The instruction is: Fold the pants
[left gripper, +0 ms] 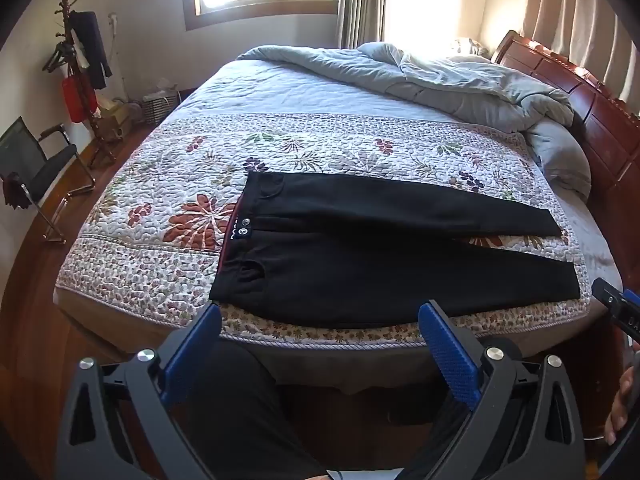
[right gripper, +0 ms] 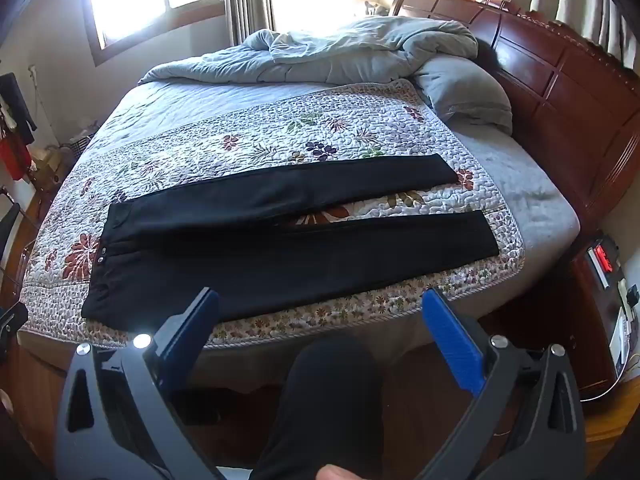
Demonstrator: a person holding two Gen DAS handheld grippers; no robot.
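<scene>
**Bedroom, pants laid flat**

Bedside first: left gripper [left gripper: 320, 320] and right gripper [right gripper: 320, 304] hover with jaws spread wide, empty. Beyond, black fabric pants [left gripper: 384, 248] lie unfolded on the floral quilted bedspread [left gripper: 168, 184], waistband left; rumpled grey duvet [left gripper: 440, 76] behind, perhaps over a pillow.

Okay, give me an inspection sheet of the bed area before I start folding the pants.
Surface: floral quilt spread flat over the bed.
Job's things: black pants laid flat, unfolded, legs apart, waist to the left.
Clutter: grey duvet bunched at the far side.
Grippers: left tool and right tool both open, empty, short of the bed edge.
Cables: a thin cable by the nightstand.
Surroundings: window, curtains, wooden headboard, chair, coat rack.
</scene>
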